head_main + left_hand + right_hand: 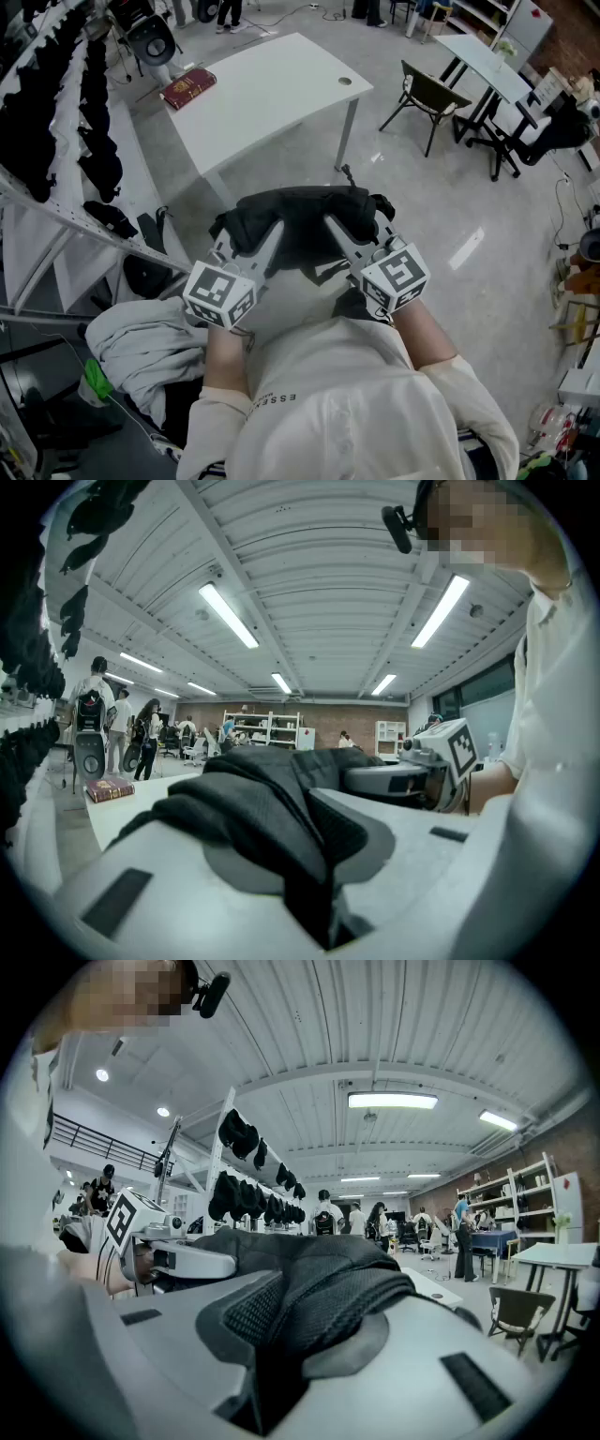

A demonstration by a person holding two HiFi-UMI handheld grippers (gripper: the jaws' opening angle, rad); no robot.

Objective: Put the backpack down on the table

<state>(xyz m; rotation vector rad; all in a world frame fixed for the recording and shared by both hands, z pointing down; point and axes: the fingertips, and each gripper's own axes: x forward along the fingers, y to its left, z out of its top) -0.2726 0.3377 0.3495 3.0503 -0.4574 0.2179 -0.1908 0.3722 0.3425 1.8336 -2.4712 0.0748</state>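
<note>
- The soft black fabric backpack (300,225) was held in the air in front of the person, above the grey floor and not yet over the white bench (272,89), which stood farther ahead.
- The fingers of the left gripper (267,236) were closed on a fold of its woven black fabric, and the fingers of the right gripper (336,231) were pinched on a padded mesh part, probably a strap.
- The bag was judged to be limp and rather light: it sagged between the two grips, so it would fold and slump when set down. The mesh and the woven cloth were not expected to slip easily.
- Hold was best kept on the thick padded parts, one at each side, so that the body hung level.
- Only the head view showed the bench, the dark red book (189,87) on its far corner, and the gap to be crossed.
- Only the two gripper views showed the cloth caught between the fingers.
</note>
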